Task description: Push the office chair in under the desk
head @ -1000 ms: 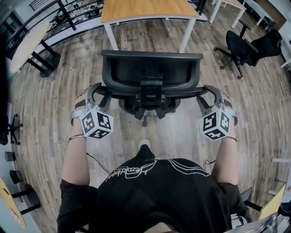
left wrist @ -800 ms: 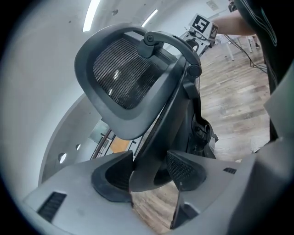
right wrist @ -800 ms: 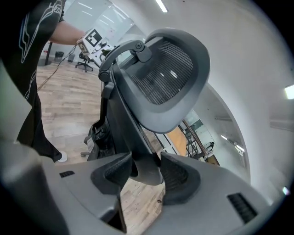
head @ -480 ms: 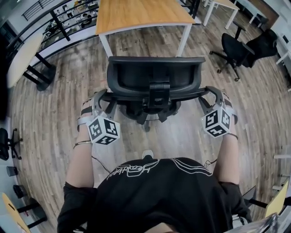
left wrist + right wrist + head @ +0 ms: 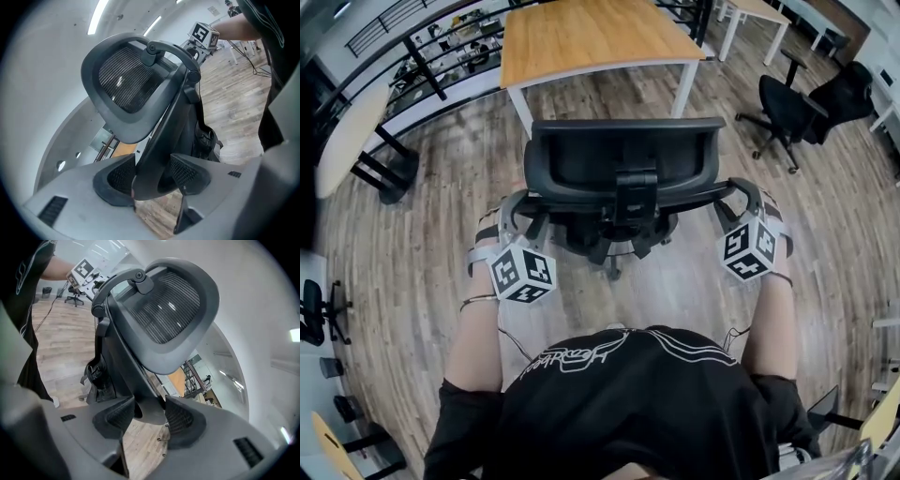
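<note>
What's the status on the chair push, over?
Left gripper and right gripper clamped on office chair back frame. Chair short of desk, not yet under. Nothing visible between them.

No readable text — white script print point(image 5: 570, 356) on the black shirt point(image 5: 628, 422), too distorted to read

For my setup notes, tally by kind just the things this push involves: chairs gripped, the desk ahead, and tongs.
office chair: 1
desk: 1
tongs: 2, left tongs and right tongs, both shut on the chair's frame
Total: 4
Other furniture farther off is not counted.
</note>
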A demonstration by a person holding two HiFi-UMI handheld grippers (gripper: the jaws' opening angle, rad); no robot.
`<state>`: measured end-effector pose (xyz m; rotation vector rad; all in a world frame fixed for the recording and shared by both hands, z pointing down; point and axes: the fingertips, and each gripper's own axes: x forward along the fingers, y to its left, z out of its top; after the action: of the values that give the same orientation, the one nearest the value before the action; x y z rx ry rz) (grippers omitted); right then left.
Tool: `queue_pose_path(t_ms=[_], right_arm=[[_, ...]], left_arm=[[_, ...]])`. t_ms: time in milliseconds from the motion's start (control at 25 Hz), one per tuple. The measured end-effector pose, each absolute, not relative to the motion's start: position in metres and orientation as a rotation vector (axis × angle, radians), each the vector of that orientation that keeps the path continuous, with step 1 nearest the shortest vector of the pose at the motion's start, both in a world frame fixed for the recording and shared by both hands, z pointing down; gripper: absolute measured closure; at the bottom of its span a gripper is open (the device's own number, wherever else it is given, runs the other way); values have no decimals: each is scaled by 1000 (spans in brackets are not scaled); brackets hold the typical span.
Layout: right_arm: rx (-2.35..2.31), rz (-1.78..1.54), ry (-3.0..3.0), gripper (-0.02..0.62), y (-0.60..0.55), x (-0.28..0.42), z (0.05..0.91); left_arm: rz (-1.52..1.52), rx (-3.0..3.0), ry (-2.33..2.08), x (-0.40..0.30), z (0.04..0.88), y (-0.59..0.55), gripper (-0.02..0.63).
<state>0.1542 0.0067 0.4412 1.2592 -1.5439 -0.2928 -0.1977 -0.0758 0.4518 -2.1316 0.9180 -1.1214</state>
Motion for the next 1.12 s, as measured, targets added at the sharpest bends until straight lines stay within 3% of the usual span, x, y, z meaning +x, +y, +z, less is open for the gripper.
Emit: queue_pose_path(t_ms=[640,1120], right_arm=[[1242,-325,-1523,374,-123,198,450],[1237,-385,-1516,374,-143,204,445]], left_arm=[[-1169,-2120,978,-158,459,-186,376],[-1179,-2115,1019,-154,455,-198,376]])
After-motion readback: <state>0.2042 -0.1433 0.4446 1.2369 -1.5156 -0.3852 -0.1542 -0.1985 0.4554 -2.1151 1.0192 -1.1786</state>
